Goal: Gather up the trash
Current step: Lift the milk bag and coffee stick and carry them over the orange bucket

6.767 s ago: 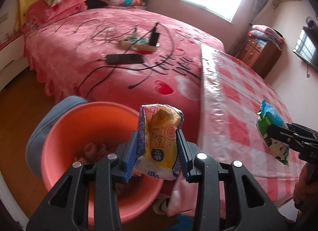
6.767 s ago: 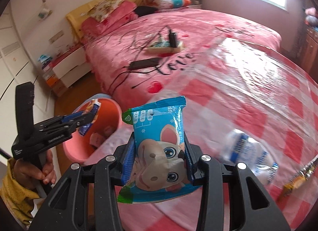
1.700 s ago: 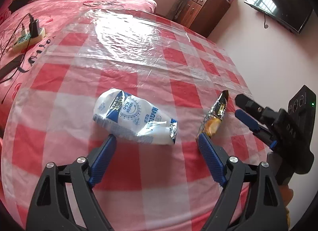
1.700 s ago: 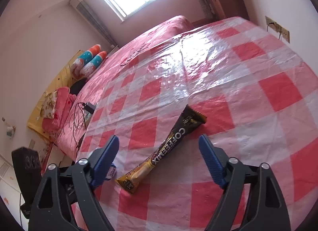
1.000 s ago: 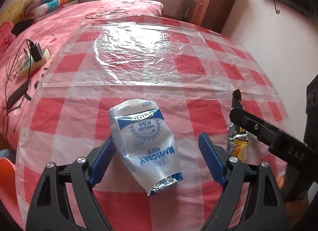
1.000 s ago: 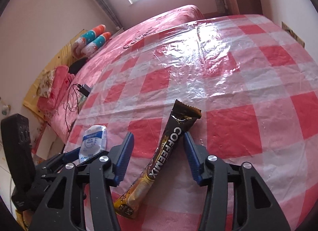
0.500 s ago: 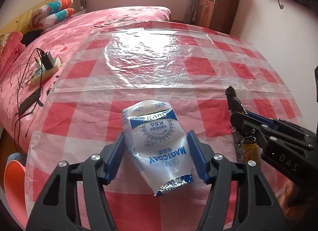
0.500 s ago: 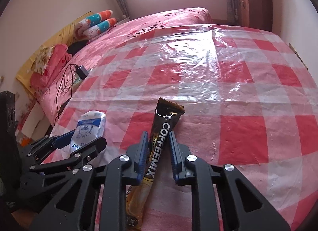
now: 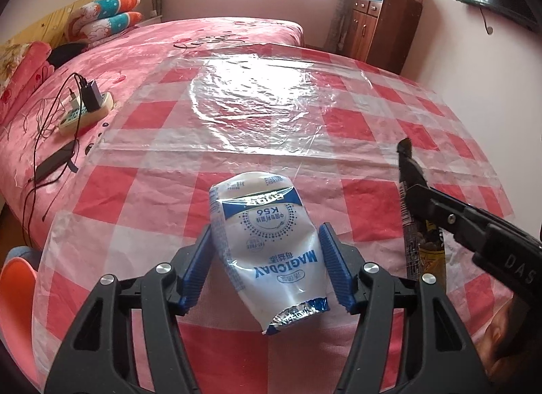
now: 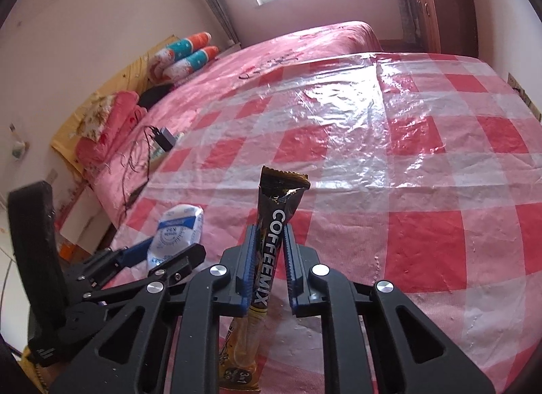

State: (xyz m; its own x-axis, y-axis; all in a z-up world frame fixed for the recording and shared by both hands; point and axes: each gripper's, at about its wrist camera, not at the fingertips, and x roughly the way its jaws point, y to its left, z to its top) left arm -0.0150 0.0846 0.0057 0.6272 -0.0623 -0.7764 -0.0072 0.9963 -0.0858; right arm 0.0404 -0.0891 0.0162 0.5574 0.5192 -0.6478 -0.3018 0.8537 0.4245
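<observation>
A white and blue milk pouch (image 9: 257, 204) sits between the blue pads of my left gripper (image 9: 265, 228), which is shut on its middle; its torn foil end points toward the camera. My right gripper (image 10: 270, 228) is shut on a thin black and gold coffee mix sachet (image 10: 277, 201), which stands up out of the pads with its lower end hanging below them. In the left wrist view that sachet (image 9: 406, 170) and the right gripper (image 9: 416, 197) are at the right edge. The right wrist view has the left gripper (image 10: 162, 252) and pouch (image 10: 178, 228) at lower left.
Both grippers are over a table with a red and white checked cloth under clear plastic (image 9: 237, 116). An orange bin (image 9: 13, 289) stands below its left edge. Behind is a pink bed with a power strip and cables (image 9: 84, 109), and a wooden cabinet (image 9: 382, 31).
Both grippers have shut: the left on the pouch, the right on the sachet, whose top end now stands up. Further back they held other packets by the orange bin.
</observation>
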